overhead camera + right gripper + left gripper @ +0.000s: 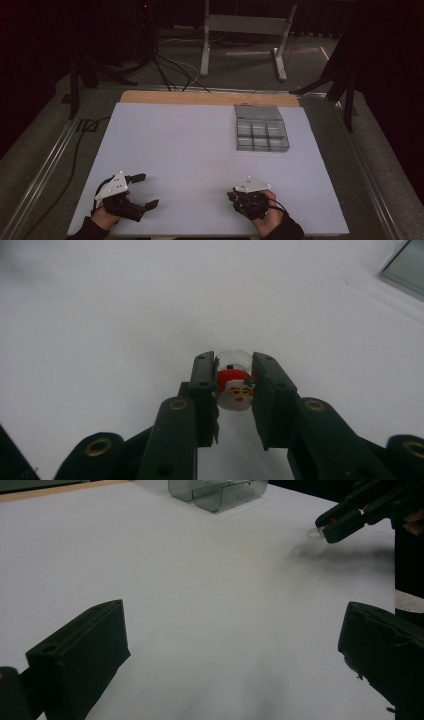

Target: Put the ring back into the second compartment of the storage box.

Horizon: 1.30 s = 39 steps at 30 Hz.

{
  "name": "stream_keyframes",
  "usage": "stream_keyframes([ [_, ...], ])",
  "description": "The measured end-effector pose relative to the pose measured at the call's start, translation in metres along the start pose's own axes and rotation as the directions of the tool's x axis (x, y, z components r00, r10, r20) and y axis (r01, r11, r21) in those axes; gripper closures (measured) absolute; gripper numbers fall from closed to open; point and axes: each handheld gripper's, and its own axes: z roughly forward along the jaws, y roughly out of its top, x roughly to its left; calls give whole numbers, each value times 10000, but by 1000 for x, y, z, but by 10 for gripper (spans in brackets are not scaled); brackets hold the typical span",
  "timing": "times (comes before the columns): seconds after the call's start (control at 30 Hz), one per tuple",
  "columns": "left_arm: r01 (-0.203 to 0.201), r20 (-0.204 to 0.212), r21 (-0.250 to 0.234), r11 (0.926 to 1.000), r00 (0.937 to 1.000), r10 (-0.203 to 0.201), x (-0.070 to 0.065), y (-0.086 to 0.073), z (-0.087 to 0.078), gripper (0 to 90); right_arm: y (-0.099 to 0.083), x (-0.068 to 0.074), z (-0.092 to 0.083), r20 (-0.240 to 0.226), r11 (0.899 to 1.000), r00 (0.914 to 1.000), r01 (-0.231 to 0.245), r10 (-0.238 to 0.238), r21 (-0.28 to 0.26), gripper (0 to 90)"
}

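Santa's little face looks back at me from the small round toy (235,387) that my right gripper (234,390) is holding, its two black jaws squeezed tight on both sides of it. The toy is red on top and white below, with a clear ring behind it, and it sits right at the jaw tips, just above the white table (200,150). In the left gripper view I can see the same toy (315,533) poking out of that gripper's tip, far off to the side. The clear box (261,129) with lots of little rooms in it sits at the far side of the table, up ahead of my right hand and a bit to the right, well apart from it. In the high view my right gripper (250,192) is the one nearer to the box, so I think this hand should carry the toy forward and a little right to get there. The box is longer from front to back than across. My left gripper (145,190) has its jaws spread wide with nothing between them, low over the near left part of the table, far from the box. I can't read any words or brand names on anything; the only picture is the Santa face on the toy.
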Motion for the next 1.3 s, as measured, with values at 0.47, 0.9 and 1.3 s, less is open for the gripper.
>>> stream_keyframes([
  [0.47,14,10,0,10000,10000,-14,0,0,0,2,13,-8,-12,-11,9998,10000,49,-49,-202,724],
  [0.9,-8,28,4,10000,10000,8,0,0,0,2,23,-16,-19,-49,9996,10000,1,-2,-277,724],
  [1.3,30,36,-38,10000,10000,-30,0,0,0,2,30,-27,-27,92,9987,9999,-134,138,-486,724],
])
